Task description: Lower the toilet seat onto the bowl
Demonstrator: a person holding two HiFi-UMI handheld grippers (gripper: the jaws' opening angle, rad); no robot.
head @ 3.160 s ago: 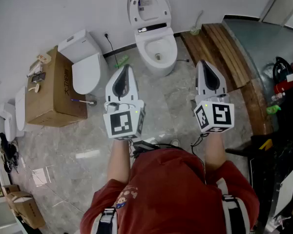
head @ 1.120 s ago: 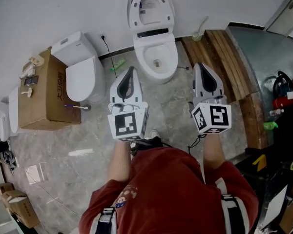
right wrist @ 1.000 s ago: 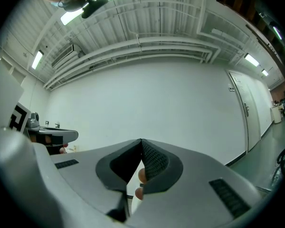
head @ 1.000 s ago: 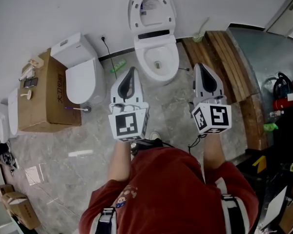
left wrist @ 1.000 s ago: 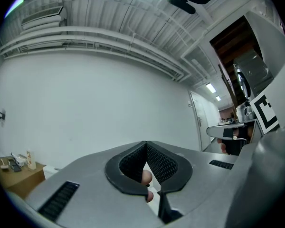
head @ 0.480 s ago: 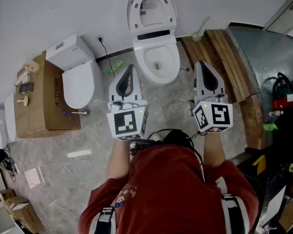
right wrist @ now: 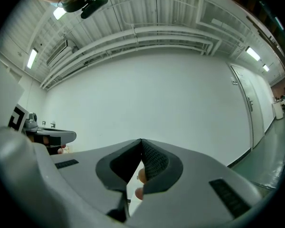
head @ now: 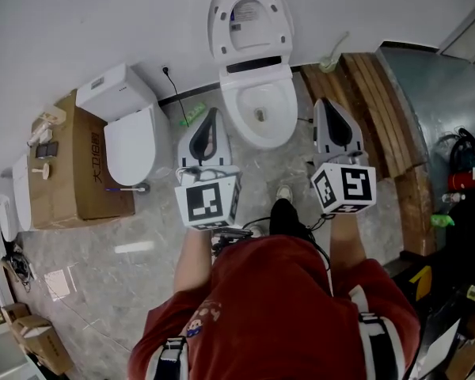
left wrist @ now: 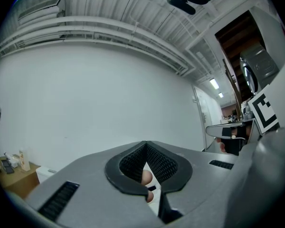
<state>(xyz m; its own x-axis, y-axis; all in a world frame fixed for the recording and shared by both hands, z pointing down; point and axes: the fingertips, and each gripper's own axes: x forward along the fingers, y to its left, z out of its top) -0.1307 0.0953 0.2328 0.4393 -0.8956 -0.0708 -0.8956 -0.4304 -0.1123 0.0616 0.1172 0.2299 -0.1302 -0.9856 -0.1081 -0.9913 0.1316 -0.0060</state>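
Seat stands upright at 1 o'clock from the nearer left gripper, 11 o'clock from the right gripper; both clenched, empty.

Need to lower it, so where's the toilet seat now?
Head view, top centre: the toilet seat stands raised against the wall, just behind the open bowl.

Storeroom-like test space, open toilet, closed toilet beside cardboard box, wooden slats
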